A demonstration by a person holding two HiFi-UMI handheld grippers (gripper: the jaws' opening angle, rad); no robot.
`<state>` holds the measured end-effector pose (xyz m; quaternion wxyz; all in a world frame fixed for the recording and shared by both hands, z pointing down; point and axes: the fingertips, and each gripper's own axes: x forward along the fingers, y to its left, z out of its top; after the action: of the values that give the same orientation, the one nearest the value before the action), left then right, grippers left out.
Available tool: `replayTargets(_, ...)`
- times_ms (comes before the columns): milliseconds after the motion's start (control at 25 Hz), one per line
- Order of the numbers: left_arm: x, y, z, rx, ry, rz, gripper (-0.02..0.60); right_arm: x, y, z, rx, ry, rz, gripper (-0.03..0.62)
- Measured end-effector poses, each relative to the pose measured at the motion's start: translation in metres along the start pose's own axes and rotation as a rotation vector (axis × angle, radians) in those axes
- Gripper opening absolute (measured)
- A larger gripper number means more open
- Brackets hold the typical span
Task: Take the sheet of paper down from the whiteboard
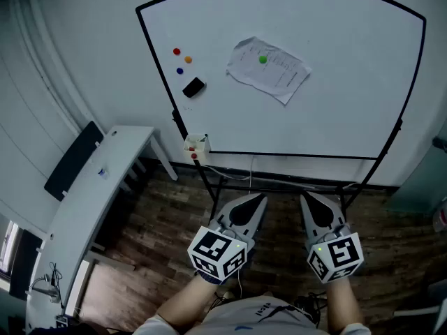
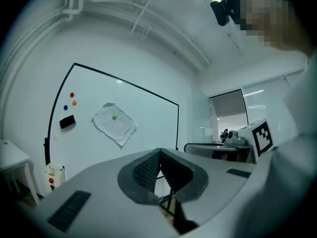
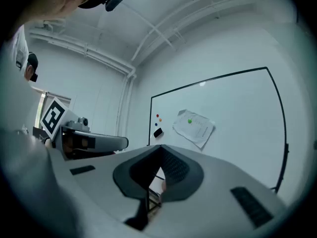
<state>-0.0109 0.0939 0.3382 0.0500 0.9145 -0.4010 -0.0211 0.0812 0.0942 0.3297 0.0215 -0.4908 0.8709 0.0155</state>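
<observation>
A: Item: sheet of paper [image 1: 268, 69]; location?
B: On the whiteboard [image 1: 335, 110], under a green magnet [image 1: 262, 59]; well apart from both grippers, ahead of their tips.
A: Grippers?
B: Left gripper [image 1: 261, 199], right gripper [image 1: 304, 198]; jaws together, nothing between them.

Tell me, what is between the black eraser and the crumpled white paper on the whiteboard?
Nothing: in the head view, only bare whiteboard lies between the black eraser and the crumpled white paper.
</observation>
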Motion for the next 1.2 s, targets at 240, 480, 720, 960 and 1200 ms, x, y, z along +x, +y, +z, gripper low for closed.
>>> replayTargets(240, 0.005, -0.008, 0.001, 0.001, -0.004, 0.007, 0.011, -0.005, -0.006, 0.004, 0.014, -0.006, 0.016, 0.012)
replayTargets(480, 0.011, -0.010, 0.002, 0.019, -0.002, 0.012, 0.011, -0.002, -0.002, 0.001, 0.071, -0.013, 0.082, 0.012)
replayTargets(720, 0.033, 0.003, 0.008, 0.036, -0.006, 0.009, 0.011, 0.010, -0.018, 0.011, 0.057, -0.048, 0.054, 0.012)
replayTargets(960, 0.069, 0.039, 0.015, 0.067, -0.021, 0.013, 0.012, 0.046, -0.045, 0.009, 0.046, -0.066, 0.009, 0.012)
replayTargets(1200, 0.122, 0.098, 0.032, 0.089, -0.054, 0.010, 0.012, 0.108, -0.078, 0.013, 0.008, -0.076, -0.024, 0.012)
